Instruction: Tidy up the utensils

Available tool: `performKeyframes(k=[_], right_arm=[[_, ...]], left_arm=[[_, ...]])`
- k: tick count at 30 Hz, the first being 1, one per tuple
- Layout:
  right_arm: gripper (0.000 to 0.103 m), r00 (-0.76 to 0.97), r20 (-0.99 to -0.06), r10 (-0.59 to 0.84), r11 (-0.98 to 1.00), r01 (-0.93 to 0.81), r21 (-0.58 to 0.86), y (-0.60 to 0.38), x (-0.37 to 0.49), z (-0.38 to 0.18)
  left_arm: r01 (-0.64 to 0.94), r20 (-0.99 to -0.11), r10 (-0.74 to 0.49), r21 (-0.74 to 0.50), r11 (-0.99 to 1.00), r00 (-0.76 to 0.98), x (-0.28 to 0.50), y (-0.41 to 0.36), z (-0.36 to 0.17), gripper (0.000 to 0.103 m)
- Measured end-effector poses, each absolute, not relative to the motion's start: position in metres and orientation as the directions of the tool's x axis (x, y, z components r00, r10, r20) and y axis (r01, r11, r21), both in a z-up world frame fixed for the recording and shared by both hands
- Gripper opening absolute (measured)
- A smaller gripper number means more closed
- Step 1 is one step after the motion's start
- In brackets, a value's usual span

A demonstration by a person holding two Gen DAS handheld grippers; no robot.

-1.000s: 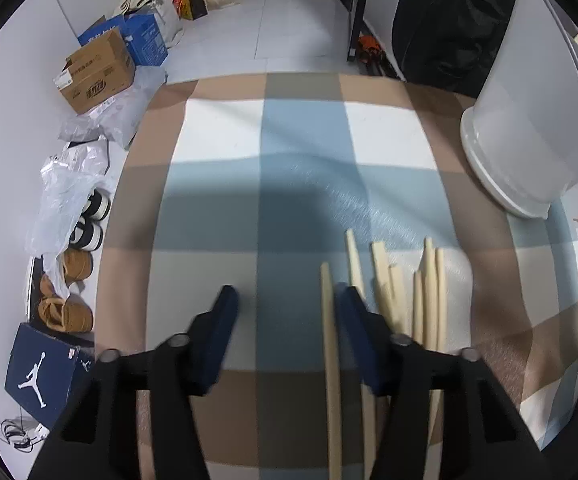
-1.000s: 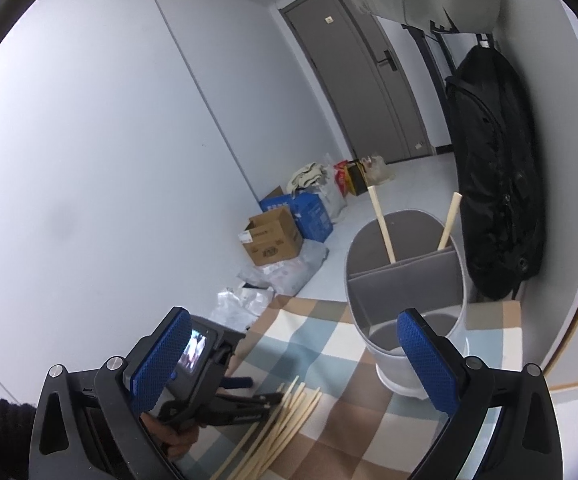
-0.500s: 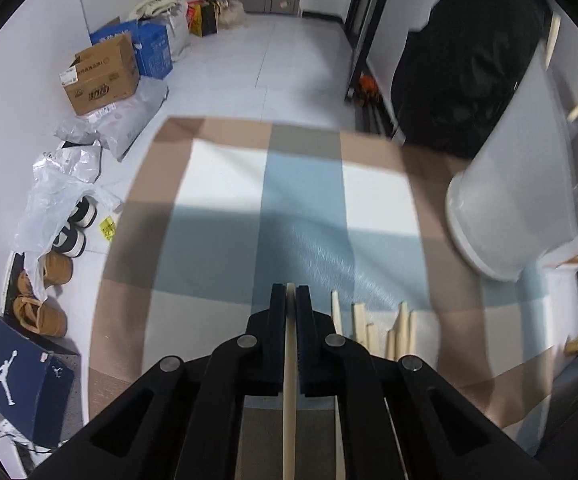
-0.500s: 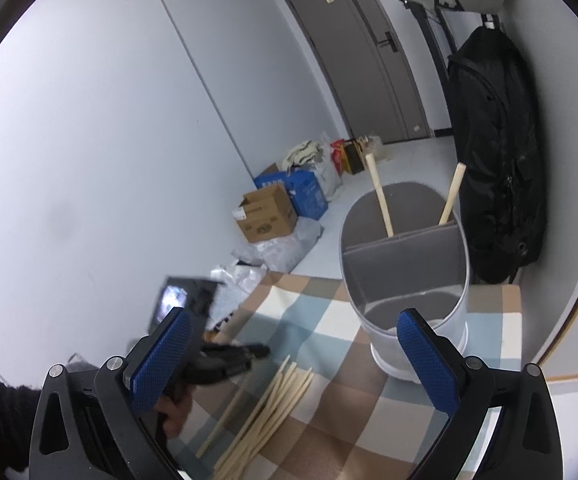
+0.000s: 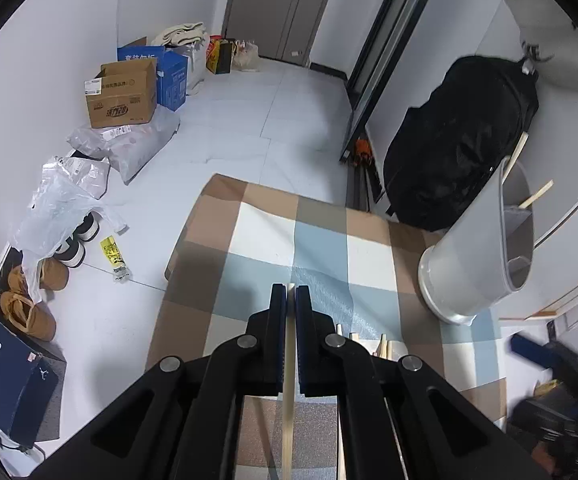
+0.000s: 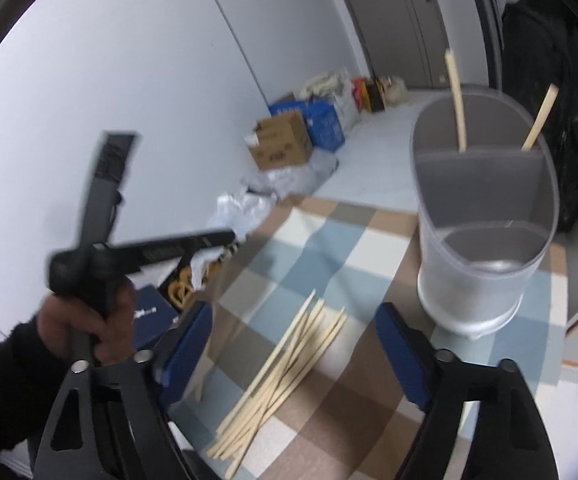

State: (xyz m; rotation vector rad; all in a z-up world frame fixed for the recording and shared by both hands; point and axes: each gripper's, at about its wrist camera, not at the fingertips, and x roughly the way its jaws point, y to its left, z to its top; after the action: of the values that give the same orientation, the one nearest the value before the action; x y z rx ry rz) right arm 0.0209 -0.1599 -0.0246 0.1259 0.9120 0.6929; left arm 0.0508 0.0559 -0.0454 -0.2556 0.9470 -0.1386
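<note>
Left wrist view. My left tongs [image 5: 290,300] were clamped tight on one chopstick [image 5: 287,408], its pale shaft running between the blue pads [image 5: 277,320] and on toward the camera. They hung above a checked tablecloth [image 5: 321,248] of tan, white and blue squares. Just right of the tongs, the ends of the loose chopsticks [image 5: 383,346] showed on the cloth behind the black frame. A grey holder [image 5: 477,264] stood at the cloth's right edge, two sticks leaning in it. A black bag [image 5: 461,148] sat beyond it against the wall. On the tiled floor to the left: a cardboard box [image 5: 123,94], a blue box [image 5: 171,72], plastic bags [image 5: 65,200], shoes [image 5: 29,308] and a dark shoebox [image 5: 9,376]. My right tongs [image 5: 545,356] appeared blurred at the far right edge.

Right wrist view. My right tongs [image 6: 295,356] were closing, the blue pads [image 6: 187,344] wide apart, with nothing gripped; the pile of chopsticks [image 6: 285,372] lay on the cloth below the gap, fanned in a loose bundle. The holder [image 6: 485,248] stood near, right of the pile, split by a divider: two sticks [image 6: 459,116] stood upright in the far compartment, and I saw none in the near one. At left, my hand [image 6: 85,328] in a dark sleeve [image 6: 5,384] held the left tongs [image 6: 225,235] raised above the table's left edge, blurred.
</note>
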Motion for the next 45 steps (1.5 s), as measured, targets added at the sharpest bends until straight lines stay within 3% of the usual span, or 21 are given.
performKeyframes(k=[8,10,14,21,23,27,29,32,45], right_arm=[[0.062,0.284,-0.800,0.529,0.805,-0.467,0.366,-0.124,0.041,-0.062],[0.052,0.256,-0.828,0.499,0.813,-0.469,0.345,-0.112,0.046,-0.069],[0.045,0.200,-0.871,0.449,0.824,-0.469,0.317,-0.090,0.059,-0.085],[0.037,0.169,-0.932,0.321,0.853,-0.480,0.207,-0.066,0.072,-0.106],[0.030,0.161,-0.946,0.282,0.860,-0.480,0.175,-0.062,0.074,-0.111],[0.024,0.168,-0.953,0.250,0.868,-0.475,0.144,-0.057,0.076,-0.115],[0.009,0.182,-0.954,0.238,0.875,-0.466,0.129,-0.058,0.076,-0.114],[0.004,0.199,-0.946,0.255,0.882,-0.449,0.143,-0.063,0.075,-0.109],[0.003,0.368,-0.847,0.383,0.892,-0.388,0.234,-0.106,0.056,-0.051]], left_arm=[[0.023,-0.727,-0.278,-0.340,0.940,0.628,0.041,0.070,-0.033,0.000],[0.027,-0.713,-0.296,-0.363,0.931,0.635,0.039,0.074,-0.031,0.000],[0.038,-0.695,-0.300,-0.366,0.930,0.653,0.036,0.077,-0.027,0.000],[0.043,-0.682,-0.316,-0.385,0.922,0.659,0.031,0.085,-0.026,0.000],[0.042,-0.678,-0.323,-0.396,0.917,0.660,0.030,0.087,-0.025,0.000],[0.046,-0.670,-0.325,-0.399,0.916,0.667,0.028,0.088,-0.022,0.000],[0.050,-0.668,-0.324,-0.395,0.917,0.670,0.027,0.088,-0.022,0.000],[0.052,-0.664,-0.330,-0.402,0.914,0.671,0.027,0.089,-0.021,0.000],[0.071,-0.649,-0.331,-0.393,0.917,0.684,0.021,0.084,-0.016,0.000]])
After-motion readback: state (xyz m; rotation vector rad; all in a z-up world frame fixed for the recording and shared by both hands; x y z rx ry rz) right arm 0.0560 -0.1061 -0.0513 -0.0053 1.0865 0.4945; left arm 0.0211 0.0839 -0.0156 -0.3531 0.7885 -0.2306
